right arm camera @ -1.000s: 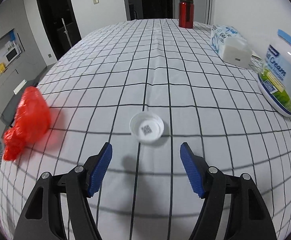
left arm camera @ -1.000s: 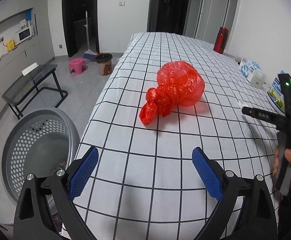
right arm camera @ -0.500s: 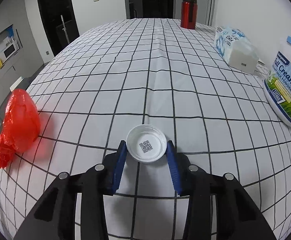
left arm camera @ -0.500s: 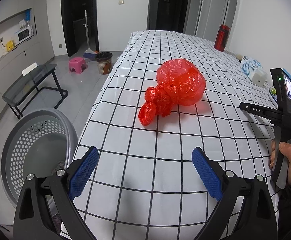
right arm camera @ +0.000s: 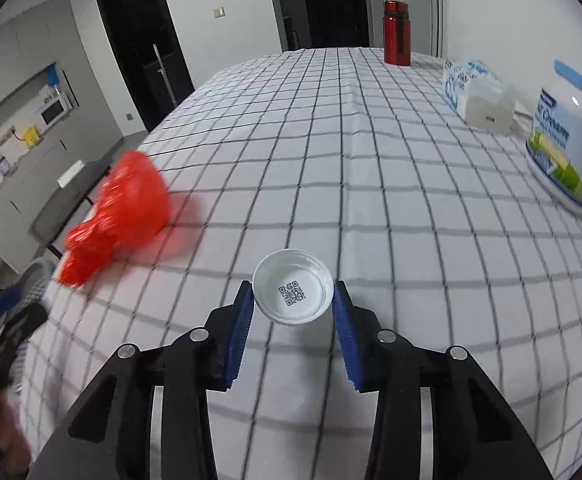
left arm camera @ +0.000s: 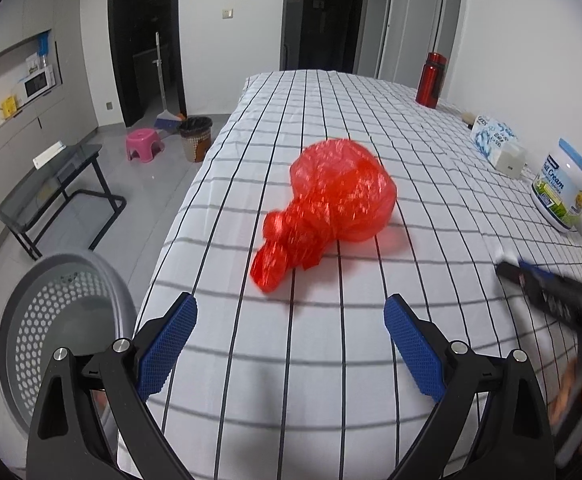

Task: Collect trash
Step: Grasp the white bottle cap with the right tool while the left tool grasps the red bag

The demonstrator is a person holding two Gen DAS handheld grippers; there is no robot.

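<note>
My right tool (right arm camera: 293,312) pinches the white cap (right arm camera: 293,291) by its rim, a blue pad on each side, the cap's open face up above the checked worktop (right arm camera: 371,184). My left tool (left arm camera: 291,344) is spread wide; the red plastic bag (left arm camera: 327,212) lies ahead of it on the worktop, apart from both pads. The grey perforated basket (left arm camera: 59,328) sits low beside its left finger.

Table (left arm camera: 331,360) under white cloth with black grid. Lying on it: knotted red plastic bag (left arm camera: 327,216) near centre, toward 9 o'clock edge. Red bottle (left arm camera: 430,78) upright at 1 o'clock, far end. Tissue pack (left arm camera: 497,145) and cream tub (left arm camera: 563,186) along 3 o'clock edge, tub nearer, both apart from bag.
</note>
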